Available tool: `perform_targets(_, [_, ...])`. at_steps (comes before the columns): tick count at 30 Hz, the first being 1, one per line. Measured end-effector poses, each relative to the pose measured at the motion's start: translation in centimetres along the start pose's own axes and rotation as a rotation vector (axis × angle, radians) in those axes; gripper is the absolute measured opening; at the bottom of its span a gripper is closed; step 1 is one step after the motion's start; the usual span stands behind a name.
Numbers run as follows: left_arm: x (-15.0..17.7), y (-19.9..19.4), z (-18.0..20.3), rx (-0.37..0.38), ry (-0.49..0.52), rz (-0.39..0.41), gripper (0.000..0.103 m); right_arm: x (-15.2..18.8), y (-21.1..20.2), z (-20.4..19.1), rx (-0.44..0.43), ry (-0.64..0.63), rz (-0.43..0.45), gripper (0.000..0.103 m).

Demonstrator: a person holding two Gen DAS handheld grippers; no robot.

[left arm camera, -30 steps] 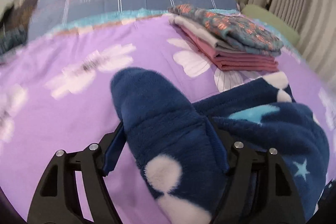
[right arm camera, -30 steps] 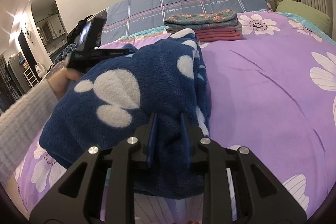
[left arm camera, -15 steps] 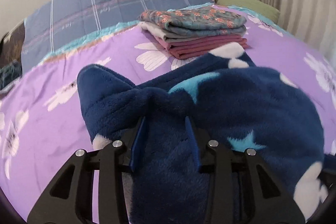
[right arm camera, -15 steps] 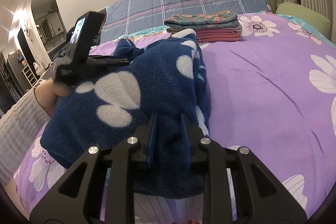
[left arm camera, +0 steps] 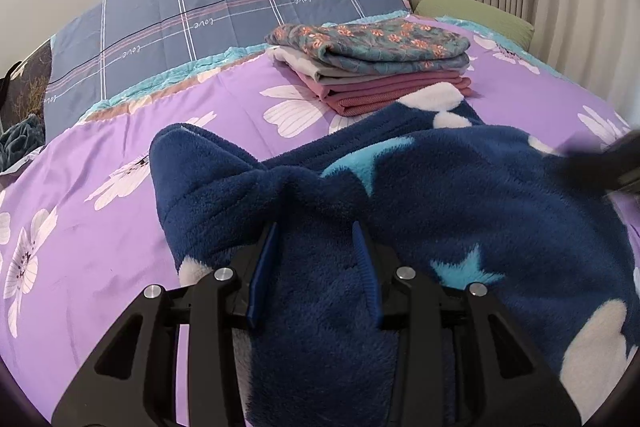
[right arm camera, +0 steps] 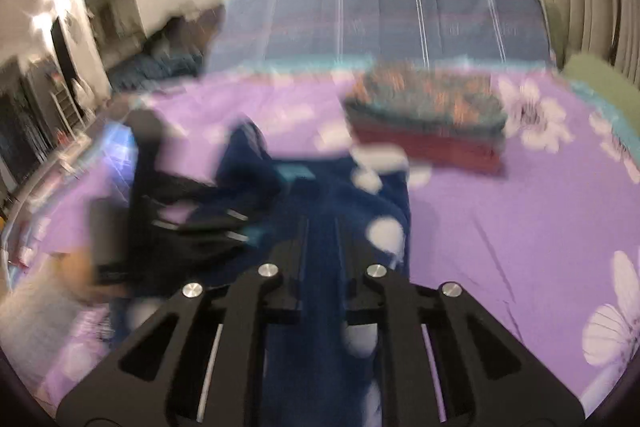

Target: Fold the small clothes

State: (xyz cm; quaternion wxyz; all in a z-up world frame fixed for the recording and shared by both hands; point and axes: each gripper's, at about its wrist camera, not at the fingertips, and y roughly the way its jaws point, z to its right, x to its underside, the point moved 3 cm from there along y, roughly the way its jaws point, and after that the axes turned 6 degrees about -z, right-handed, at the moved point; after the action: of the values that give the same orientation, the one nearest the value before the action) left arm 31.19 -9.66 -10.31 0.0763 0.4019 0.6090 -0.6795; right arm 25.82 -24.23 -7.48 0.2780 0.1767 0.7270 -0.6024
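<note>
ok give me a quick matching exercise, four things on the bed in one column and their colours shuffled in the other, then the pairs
Things:
1. fleece garment
2. top folded garment on the stack
3. bottom folded garment on the stack
4. bedsheet

Colours:
A. purple with white flowers
B. dark pink
C. navy with white blobs and light blue stars
D. teal with orange flowers

Pairs: 1-C, 2-D, 3-B, 4-A

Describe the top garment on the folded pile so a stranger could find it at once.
On the purple flowered bedspread, near the blue plaid headboard cover, sits a stack of folded clothes. The top one is a teal fabric garment with small orange flowers. Those beneath it are plain grey and plain pink, and the fluffy navy fleece with stars lies unfolded in front.
</note>
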Motion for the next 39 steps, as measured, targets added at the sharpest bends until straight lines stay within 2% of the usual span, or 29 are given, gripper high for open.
perform_targets(1, [0.0, 0.1, 0.1, -0.005, -0.001, 0.003, 0.039, 0.6, 2.3, 0.6, 0.031, -0.003, -0.047, 0.009])
perform_targets(3, [-0.2, 0.4, 0.5, -0.030, 0.020, 0.003, 0.039, 1.4, 4.6, 1.8, -0.024, 0.043, -0.050, 0.008])
perform_targets(4, [-0.4, 0.5, 0.7, -0.039, 0.035, 0.000, 0.039, 1.4, 4.3, 2.5, -0.056, 0.094, -0.047, 0.008])
perform_targets(8, [-0.3, 0.5, 0.7, -0.040, 0.033, 0.006, 0.039, 1.5, 4.0, 1.4, 0.022, 0.037, -0.034, 0.008])
perform_targets(11, [-0.2, 0.0, 0.5, -0.049, 0.011, 0.027, 0.040, 1.5, 4.1, 1.1, 0.035, 0.025, -0.033, 0.008])
perform_targets(14, [0.0, -1.9, 0.2, -0.056, -0.014, 0.055, 0.044, 1.4, 3.9, 1.2, 0.031, 0.000, -0.018, 0.010])
perform_targets(16, [0.4, -4.3, 0.1, -0.029, -0.038, 0.073, 0.049, 1.3, 2.9, 0.9, 0.043, -0.053, 0.002, 0.013])
perform_targets(17, [0.7, -5.5, 0.2, -0.013, -0.036, 0.087, 0.055, 1.3, 2.1, 0.9, 0.063, -0.062, -0.003, 0.019])
perform_targets(18, [1.2, -6.8, 0.5, 0.001, -0.022, 0.107, 0.060, 1.4, 0.8, 1.2, 0.094, -0.041, -0.008, 0.044])
perform_targets(19, [2.0, -8.6, 1.0, 0.016, 0.016, 0.139, 0.061, 1.6, -0.4, 1.5, 0.120, -0.014, -0.002, 0.057])
perform_targets(20, [2.8, -9.7, 1.4, 0.019, 0.045, 0.158, 0.063, 2.1, -2.2, 1.8, 0.115, 0.017, 0.025, 0.062])
perform_targets(22, [4.6, -11.8, 2.4, 0.017, 0.110, 0.177, 0.066, 3.5, -6.2, 2.1, -0.006, 0.042, 0.085, 0.059])
perform_targets(23, [5.7, -12.4, 3.0, 0.026, 0.138, 0.175, 0.067, 4.3, -7.7, 2.1, -0.046, 0.049, 0.105, 0.053])
perform_targets(25, [7.1, -12.8, 3.9, 0.031, 0.166, 0.170, 0.067, 6.5, -10.4, 1.5, -0.132, 0.049, 0.136, 0.038])
perform_targets(27, [7.9, -12.5, 4.4, 0.004, 0.171, 0.167, 0.068, 8.1, -11.2, 0.4, -0.200, 0.030, 0.130, 0.017])
perform_targets(28, [8.1, -11.6, 4.5, 0.001, 0.158, 0.137, 0.068, 9.1, -10.7, -0.3, -0.218, 0.025, 0.102, 0.016])
perform_targets(29, [8.3, -10.9, 4.4, 0.017, 0.131, 0.114, 0.068, 9.5, -9.7, -0.7, -0.202, 0.030, 0.071, 0.016])
perform_targets(31, [8.3, -9.3, 4.4, 0.060, 0.089, 0.080, 0.072, 11.7, -5.0, -0.9, -0.093, 0.047, -0.059, 0.013])
perform_targets(32, [8.4, -9.0, 4.9, 0.042, 0.105, 0.085, 0.073, 12.6, -3.2, -0.8, -0.080, 0.051, -0.054, 0.013])
perform_targets(36, [8.5, -10.3, 5.7, -0.060, 0.143, 0.124, 0.073, 12.6, -4.2, -1.6, -0.028, 0.061, -0.035, 0.013])
perform_targets(39, [8.9, -12.2, 5.1, -0.022, 0.097, 0.142, 0.073, 12.9, -3.9, -2.3, 0.002, 0.007, -0.024, 0.013])
